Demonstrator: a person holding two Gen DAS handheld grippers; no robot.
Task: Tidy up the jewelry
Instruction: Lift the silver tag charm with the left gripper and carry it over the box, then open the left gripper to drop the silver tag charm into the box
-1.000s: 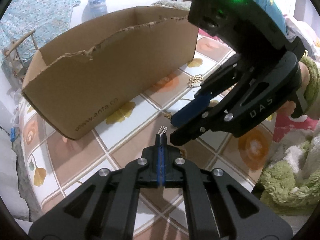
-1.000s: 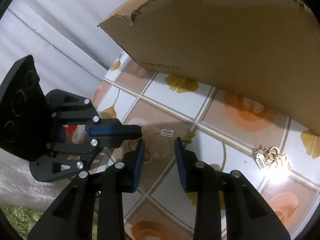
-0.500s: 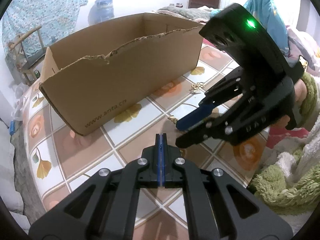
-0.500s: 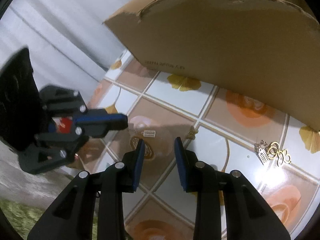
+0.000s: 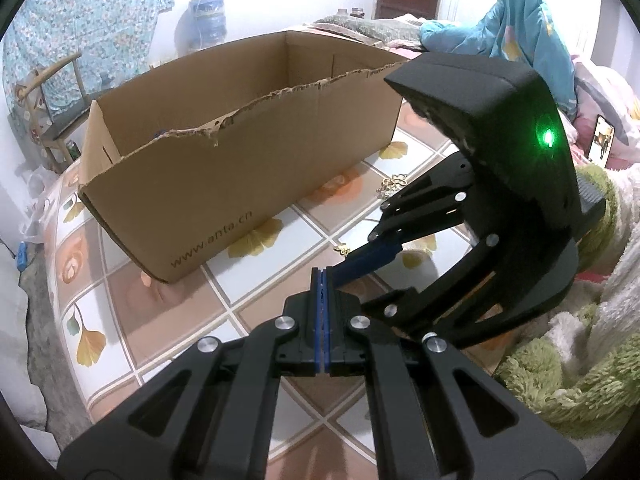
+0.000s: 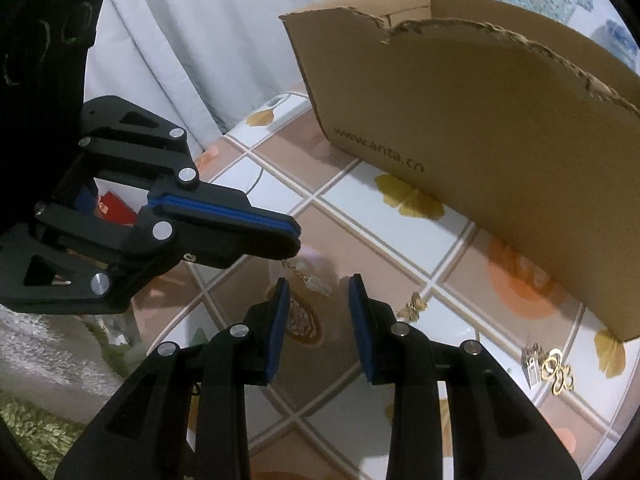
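Left claw (image 6: 294,236) is pinched fully closed on a thin chain, a small silver ladder-like charm (image 6: 320,285) dangling from its tip above the tiled table (image 6: 352,200). Right claw (image 6: 316,308) sits narrowly parted with nothing between the pads, the charm hanging just ahead of its gap, not touching. Judgement: the charm is very light, stiff metal on a limp chain, so it will swing and twist freely; slippery too. Best hold is probably the flat faces of the charm, pads square on; pinching the chain alone risks it sliding out. Other pieces lie on the table: a small gold earring (image 6: 414,307) just right of the right claw, and a gold and silver cluster (image 6: 548,368) further right near the corner of the cardboard box (image 6: 480,112). View differences: the right wrist view shows the dangling charm and chain; in the left wrist view the left claw (image 5: 322,276) hides them behind its own closed pads, so the held piece is not visible there. The left wrist view does show the box (image 5: 224,184) open at the top, its inside mostly hidden, plus the right claw (image 5: 360,260) from the side and a fuzzy green sleeve (image 5: 600,216) behind it.
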